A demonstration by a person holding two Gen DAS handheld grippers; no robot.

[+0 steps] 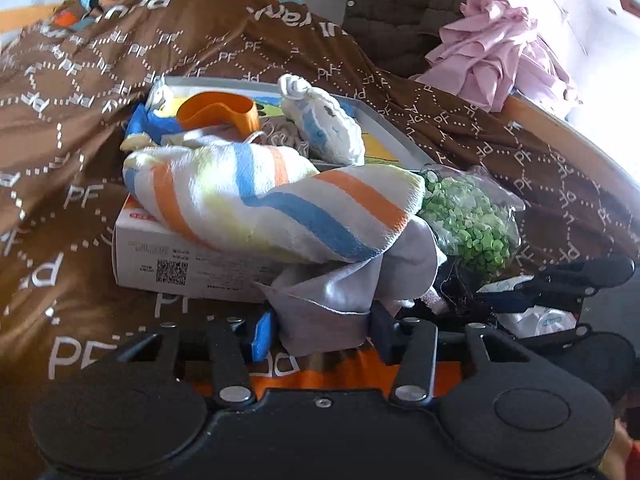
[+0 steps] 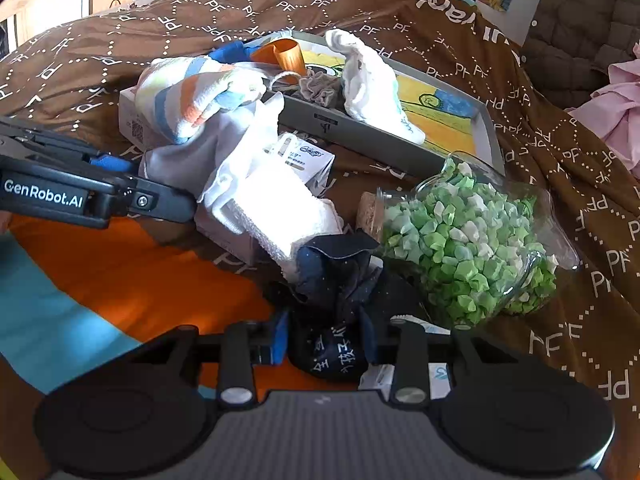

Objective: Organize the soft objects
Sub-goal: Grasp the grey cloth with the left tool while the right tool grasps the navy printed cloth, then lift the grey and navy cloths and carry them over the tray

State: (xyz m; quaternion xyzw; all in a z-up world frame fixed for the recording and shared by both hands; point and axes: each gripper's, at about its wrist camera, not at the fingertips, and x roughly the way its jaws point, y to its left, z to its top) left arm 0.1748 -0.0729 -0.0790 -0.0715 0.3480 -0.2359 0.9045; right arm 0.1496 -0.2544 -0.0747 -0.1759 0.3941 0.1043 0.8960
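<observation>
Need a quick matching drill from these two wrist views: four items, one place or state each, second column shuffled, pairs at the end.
Things:
1. grey cloth
2. dark navy cloth
3. striped towel
4. glass jar

Places or states:
A. lying on its side on the brown blanket, full of green and white paper stars
B. between the fingers of the left gripper
C. draped over the white box
D. between the fingers of the right gripper

Pairs: 1-B, 2-D, 3-C, 4-A
</observation>
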